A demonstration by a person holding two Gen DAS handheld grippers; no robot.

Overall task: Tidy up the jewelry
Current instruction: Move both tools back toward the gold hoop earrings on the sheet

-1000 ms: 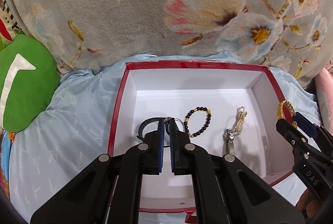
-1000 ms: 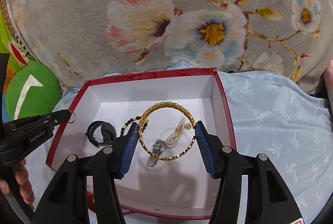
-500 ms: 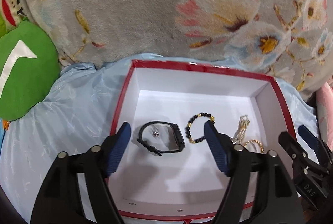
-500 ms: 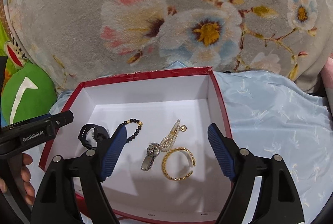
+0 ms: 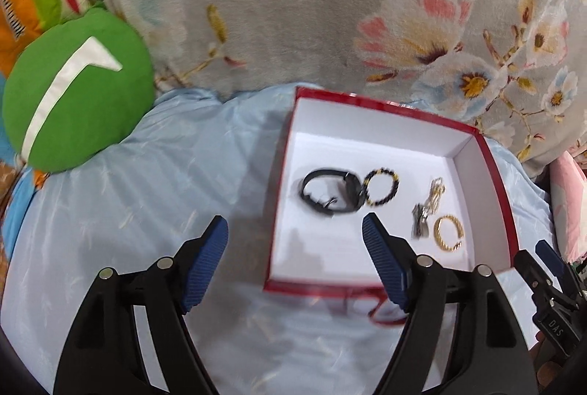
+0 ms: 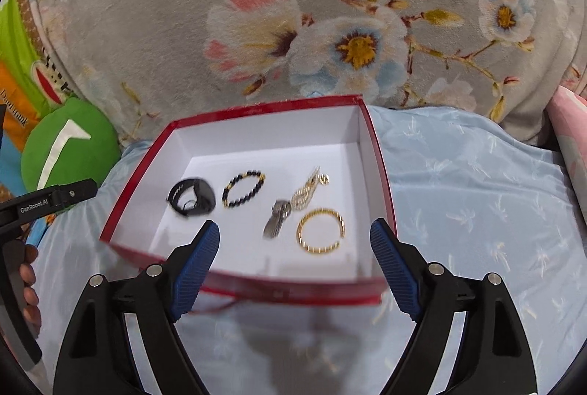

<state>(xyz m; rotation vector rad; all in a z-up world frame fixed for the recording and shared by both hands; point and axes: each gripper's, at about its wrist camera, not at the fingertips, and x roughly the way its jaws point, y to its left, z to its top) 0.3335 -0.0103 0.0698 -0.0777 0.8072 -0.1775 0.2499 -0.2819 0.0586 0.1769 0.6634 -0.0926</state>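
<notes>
A red box (image 5: pixel 495 174) (image 6: pixel 381 167) with a white inside sits on light blue cloth. In it lie a black watch band (image 5: pixel 328 191) (image 6: pixel 190 196), a black and gold bead bracelet (image 5: pixel 379 187) (image 6: pixel 244 188), a pearl chain with a silver clasp (image 5: pixel 427 207) (image 6: pixel 293 207) and a gold bangle (image 5: pixel 449 233) (image 6: pixel 321 229). My left gripper (image 5: pixel 295 259) is open and empty over the cloth at the box's left front corner. My right gripper (image 6: pixel 295 263) is open and empty above the box's front edge.
A green round cushion (image 5: pixel 73 90) (image 6: pixel 69 141) lies to the left of the box. A grey flowered blanket (image 5: pixel 330 9) (image 6: pixel 330 28) rises behind it. Light blue cloth (image 5: pixel 146 193) (image 6: pixel 477 193) spreads around the box.
Both grippers opened. The right let the gold bangle fall into the box, the left let go of a small ring by the watch band. Both pulled back, the left shifting left.
</notes>
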